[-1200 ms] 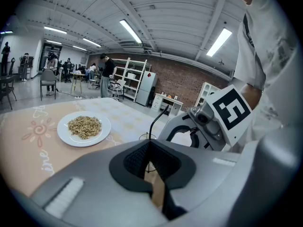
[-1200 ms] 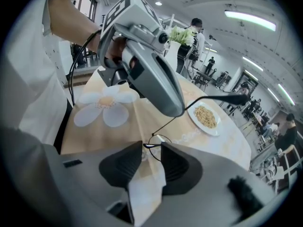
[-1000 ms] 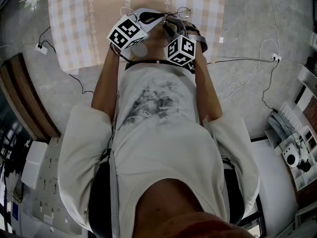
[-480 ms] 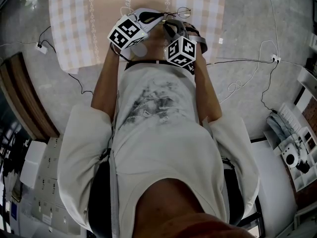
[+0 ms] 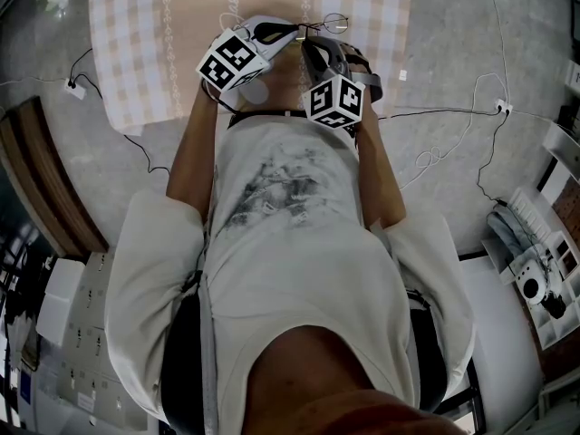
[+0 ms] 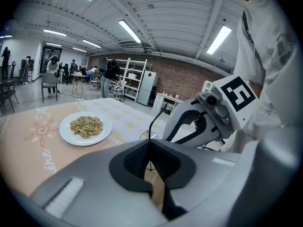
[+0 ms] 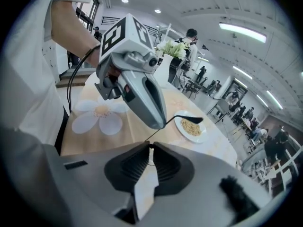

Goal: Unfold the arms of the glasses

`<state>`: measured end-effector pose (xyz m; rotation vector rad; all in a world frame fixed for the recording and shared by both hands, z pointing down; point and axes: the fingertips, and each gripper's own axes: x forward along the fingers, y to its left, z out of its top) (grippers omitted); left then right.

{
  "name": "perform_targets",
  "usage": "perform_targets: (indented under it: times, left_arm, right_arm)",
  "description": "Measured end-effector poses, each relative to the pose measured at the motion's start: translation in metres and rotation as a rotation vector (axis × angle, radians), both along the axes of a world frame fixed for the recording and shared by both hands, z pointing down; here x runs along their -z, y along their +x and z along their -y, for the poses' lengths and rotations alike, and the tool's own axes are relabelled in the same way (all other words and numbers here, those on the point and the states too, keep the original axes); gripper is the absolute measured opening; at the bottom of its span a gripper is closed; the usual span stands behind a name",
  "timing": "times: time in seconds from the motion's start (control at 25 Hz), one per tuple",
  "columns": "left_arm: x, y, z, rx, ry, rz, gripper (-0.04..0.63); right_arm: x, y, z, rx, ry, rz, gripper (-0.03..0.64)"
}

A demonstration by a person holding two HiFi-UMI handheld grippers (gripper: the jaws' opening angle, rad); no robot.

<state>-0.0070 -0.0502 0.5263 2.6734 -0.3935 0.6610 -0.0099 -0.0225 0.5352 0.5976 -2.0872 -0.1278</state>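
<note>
Thin wire-framed glasses hang over the table between my two grippers. In the left gripper view my left gripper is shut on the wire frame beside a round lens, and one arm of the glasses rises from there. My right gripper has just been closing. Its pads now pinch the thin glasses arm, which runs out to a dark tip. In the head view the left gripper and right gripper nearly meet at the glasses.
A white plate of food lies farther out on the table, plate. A flower-shaped mat and a vase of flowers are on the checked tablecloth. Cables trail on the floor.
The right gripper's cube has shifted toward the person and slightly right in the head view. The left gripper and the glasses have stayed put.
</note>
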Motion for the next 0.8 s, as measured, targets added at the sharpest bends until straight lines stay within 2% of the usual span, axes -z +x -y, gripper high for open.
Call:
perform_targets:
  times: [0.8]
  left_arm:
    - [0.001,-0.001,-0.001,0.017,0.009,-0.006,0.008]
  right_arm:
    - [0.033,0.020,0.015,-0.119,0.085,0.039,0.026]
